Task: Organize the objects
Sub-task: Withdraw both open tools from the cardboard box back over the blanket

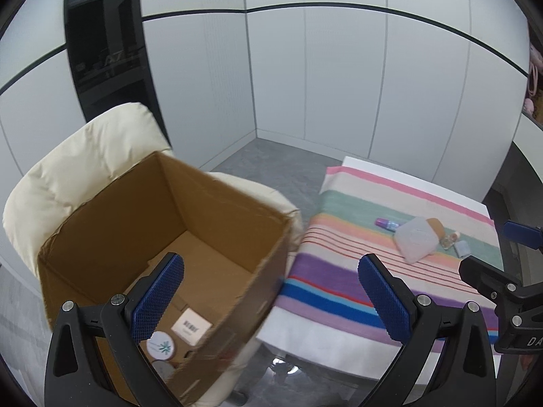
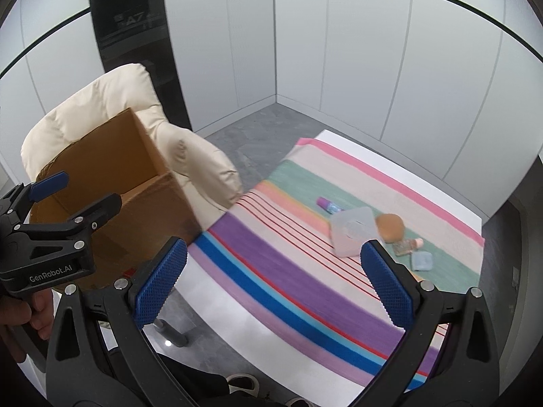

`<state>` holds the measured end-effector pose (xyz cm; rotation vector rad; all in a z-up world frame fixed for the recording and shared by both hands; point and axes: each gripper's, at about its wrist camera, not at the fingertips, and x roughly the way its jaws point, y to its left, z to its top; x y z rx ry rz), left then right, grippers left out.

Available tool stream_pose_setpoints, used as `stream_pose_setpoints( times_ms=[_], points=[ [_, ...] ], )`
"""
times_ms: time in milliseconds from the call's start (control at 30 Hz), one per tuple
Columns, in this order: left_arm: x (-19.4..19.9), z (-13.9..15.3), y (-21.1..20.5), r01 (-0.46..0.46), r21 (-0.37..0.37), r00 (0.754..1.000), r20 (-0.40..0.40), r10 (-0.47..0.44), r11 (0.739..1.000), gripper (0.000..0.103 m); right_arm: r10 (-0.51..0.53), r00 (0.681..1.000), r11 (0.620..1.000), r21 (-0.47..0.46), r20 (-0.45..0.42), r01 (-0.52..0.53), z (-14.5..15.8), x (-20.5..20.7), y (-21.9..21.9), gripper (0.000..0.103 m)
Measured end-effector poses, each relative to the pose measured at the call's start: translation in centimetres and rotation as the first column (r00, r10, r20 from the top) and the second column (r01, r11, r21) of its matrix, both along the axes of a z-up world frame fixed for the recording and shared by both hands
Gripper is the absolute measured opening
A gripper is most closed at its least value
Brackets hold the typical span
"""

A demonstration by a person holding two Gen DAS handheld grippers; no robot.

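Your left gripper [image 1: 271,302] and right gripper [image 2: 273,281] both have their fingers wide apart, holding nothing. The purple tube [image 2: 328,206] lies flat on the striped cloth [image 2: 271,264], long way pointing toward the gray pouch [image 2: 353,230] it touches. The cardboard box [image 1: 163,224] on the cream chair [image 1: 85,156] holds a white card [image 1: 190,326] and round lids [image 1: 162,346], with lots of bare floor inside.

The near half of the striped bench [image 2: 271,264] is left bare. Its far right corner is crowded by a grey pouch [image 2: 353,229], and its left side is walled by the box [image 2: 135,210].
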<state>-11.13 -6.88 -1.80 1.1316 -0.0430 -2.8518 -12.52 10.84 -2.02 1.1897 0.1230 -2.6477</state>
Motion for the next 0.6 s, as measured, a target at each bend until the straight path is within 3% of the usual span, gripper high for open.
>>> stream_pose_setpoints(
  times_ms=[600],
  points=[
    [-1.5,-0.2,8.0,0.143,0.0,0.99,0.005,-0.143,0.99,0.103,-0.142,0.99,0.99,-0.005,0.006,0.142,0.0,1.5,8.5,0.103]
  ],
)
